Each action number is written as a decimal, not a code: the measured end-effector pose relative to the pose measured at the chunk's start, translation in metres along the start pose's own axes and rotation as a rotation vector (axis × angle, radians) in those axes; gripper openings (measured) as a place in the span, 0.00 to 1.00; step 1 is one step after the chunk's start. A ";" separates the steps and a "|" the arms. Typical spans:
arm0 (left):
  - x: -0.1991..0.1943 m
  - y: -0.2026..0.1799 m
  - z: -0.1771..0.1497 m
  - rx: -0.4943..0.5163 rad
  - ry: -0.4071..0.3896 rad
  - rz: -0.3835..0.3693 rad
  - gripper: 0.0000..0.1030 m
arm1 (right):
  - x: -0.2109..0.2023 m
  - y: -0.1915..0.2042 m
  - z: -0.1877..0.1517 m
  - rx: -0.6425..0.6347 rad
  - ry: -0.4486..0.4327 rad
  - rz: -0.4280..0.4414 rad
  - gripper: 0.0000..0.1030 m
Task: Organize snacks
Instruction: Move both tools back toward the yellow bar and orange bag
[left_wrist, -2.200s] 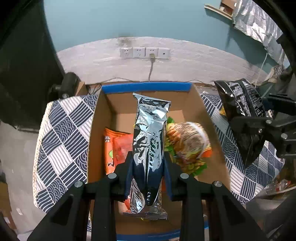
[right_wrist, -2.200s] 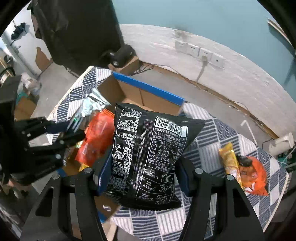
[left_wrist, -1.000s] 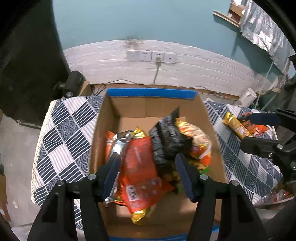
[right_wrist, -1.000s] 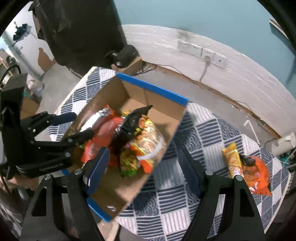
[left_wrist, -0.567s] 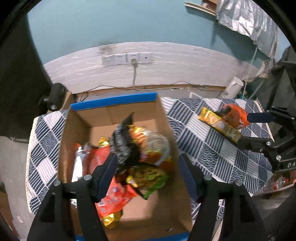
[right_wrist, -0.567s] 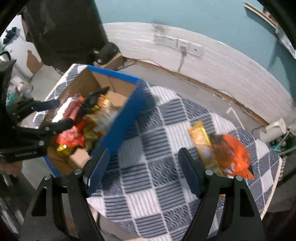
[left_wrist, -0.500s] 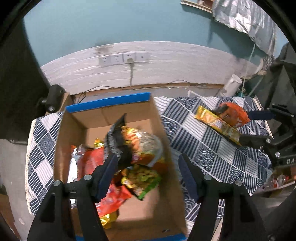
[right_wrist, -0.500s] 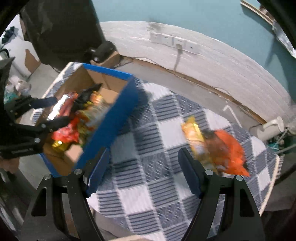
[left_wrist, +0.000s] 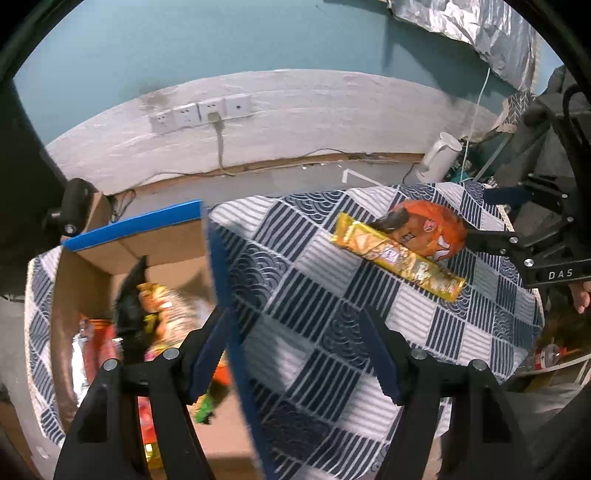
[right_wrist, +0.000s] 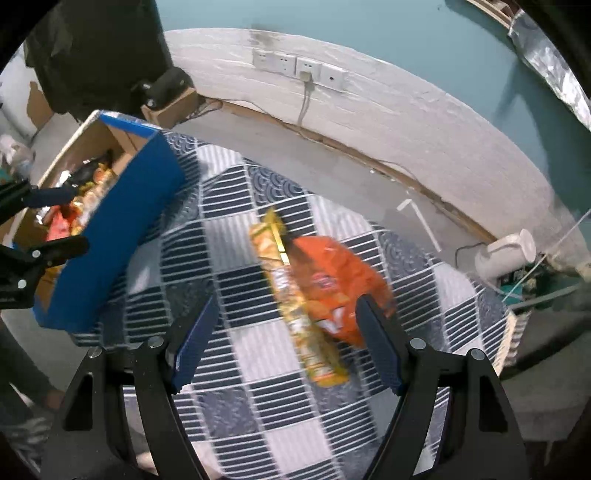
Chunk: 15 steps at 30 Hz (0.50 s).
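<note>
Although several packets already lie in the open brown cardboard box with blue-taped rim (left_wrist: 129, 229), two remain outside it on the blue-and-white checked tablecloth (right_wrist: 236, 288): a long, narrow yellow foil snack packet (right_wrist: 295, 306) and a puffy orange crisp bag (right_wrist: 332, 280). They lie touching, the orange bag partly over the yellow packet's edge, well apart from the box.

Handling, as judged: both are light, soft, air-filled film, slippery and easily crushed. The yellow packet is best taken across its narrow width near mid-length; the orange bag by a sealed end or lightly across its body.

Orientation: in the right wrist view the yellow packet's long axis runs from upper left to lower right, roughly in line with the fingers' reach, one end toward the wall.

The right gripper (right_wrist: 284, 339) stands apart and empty above both packets. The left gripper (left_wrist: 295, 350) is opening, nothing between its jaws, over the cloth beside the box.
</note>
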<state>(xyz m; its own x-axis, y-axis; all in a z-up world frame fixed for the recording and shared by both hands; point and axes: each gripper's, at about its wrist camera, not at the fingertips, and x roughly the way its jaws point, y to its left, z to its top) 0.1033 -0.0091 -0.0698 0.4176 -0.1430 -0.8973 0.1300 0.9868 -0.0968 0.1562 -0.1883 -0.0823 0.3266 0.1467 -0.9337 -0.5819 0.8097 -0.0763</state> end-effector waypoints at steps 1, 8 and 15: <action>0.004 -0.003 0.002 -0.005 0.007 -0.009 0.73 | 0.002 -0.004 0.000 -0.018 -0.004 -0.006 0.77; 0.036 -0.021 0.017 -0.049 0.045 -0.050 0.75 | 0.030 -0.027 -0.008 -0.094 0.031 -0.008 0.77; 0.069 -0.027 0.029 -0.052 0.079 -0.043 0.74 | 0.054 -0.047 -0.009 -0.088 0.063 0.002 0.77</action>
<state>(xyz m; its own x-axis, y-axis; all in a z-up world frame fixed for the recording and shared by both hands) 0.1544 -0.0479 -0.1166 0.3397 -0.1804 -0.9231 0.0988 0.9828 -0.1557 0.1951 -0.2235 -0.1326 0.2794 0.1103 -0.9538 -0.6465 0.7560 -0.1020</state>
